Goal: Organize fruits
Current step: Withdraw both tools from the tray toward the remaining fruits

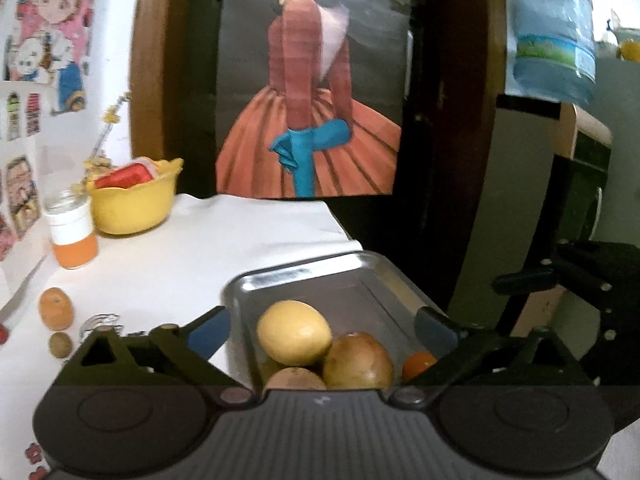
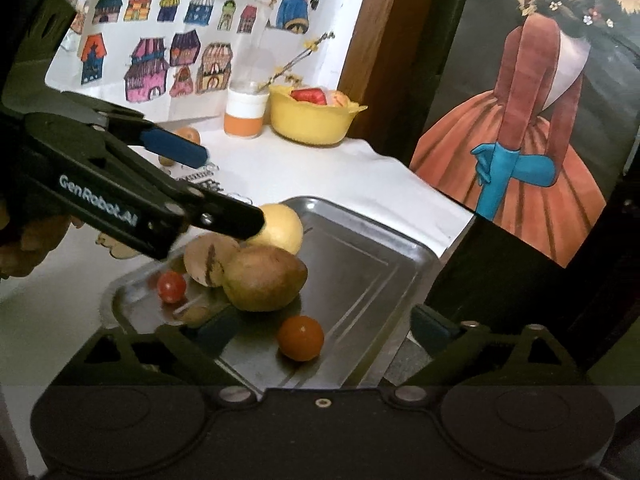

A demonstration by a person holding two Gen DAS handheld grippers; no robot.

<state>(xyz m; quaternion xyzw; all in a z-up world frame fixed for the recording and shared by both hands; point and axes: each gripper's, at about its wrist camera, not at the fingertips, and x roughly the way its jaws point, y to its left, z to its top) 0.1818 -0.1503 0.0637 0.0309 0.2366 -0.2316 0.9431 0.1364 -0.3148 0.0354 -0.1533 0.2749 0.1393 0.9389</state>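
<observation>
White table (image 1: 200,248), tray (image 2: 384,264) overhanging edge

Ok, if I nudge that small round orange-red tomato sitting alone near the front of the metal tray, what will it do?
The small round orange-red tomato will probably roll: it is nearly spherical, rests on the smooth bare floor of the shiny metal tray, and touches nothing. The tray's raised rim should stop it. Its glossy skin may also slip between pads, so squeeze gently.
</observation>
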